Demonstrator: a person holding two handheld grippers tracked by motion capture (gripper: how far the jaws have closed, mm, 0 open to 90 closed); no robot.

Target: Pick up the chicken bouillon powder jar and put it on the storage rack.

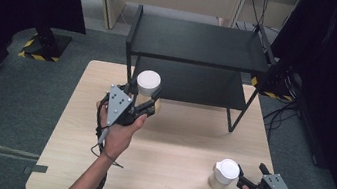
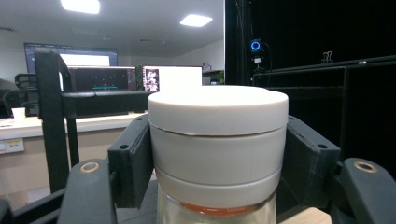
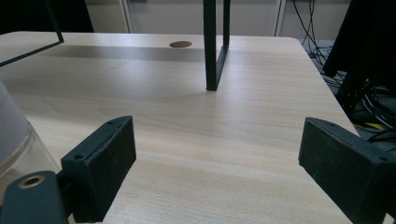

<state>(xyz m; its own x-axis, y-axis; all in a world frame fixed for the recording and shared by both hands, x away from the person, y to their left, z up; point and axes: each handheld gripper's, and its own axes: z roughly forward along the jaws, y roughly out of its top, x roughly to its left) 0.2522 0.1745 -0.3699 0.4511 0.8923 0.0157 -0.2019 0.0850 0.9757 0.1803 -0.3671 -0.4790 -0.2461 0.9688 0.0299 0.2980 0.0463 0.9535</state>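
Gripping the jar (image 1: pixel 147 91) at its white lid (image 2: pixel 218 112), the left gripper (image 1: pixel 142 102) is clamped; below its jaws hangs slippery, fragile glass. Right gripper (image 1: pixel 240 182) stands apart, second jar (image 1: pixel 223 174) just beside it.

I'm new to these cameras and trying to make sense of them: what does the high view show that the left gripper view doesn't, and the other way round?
High view alone: the whole light wooden table, a second white-lidded jar beside the open right claw, and the person's forearms. Left gripper view alone: office monitors and ceiling lights behind. Both show the white-lidded glass jar clamped in the left claw, and the black metal two-tier shelf.
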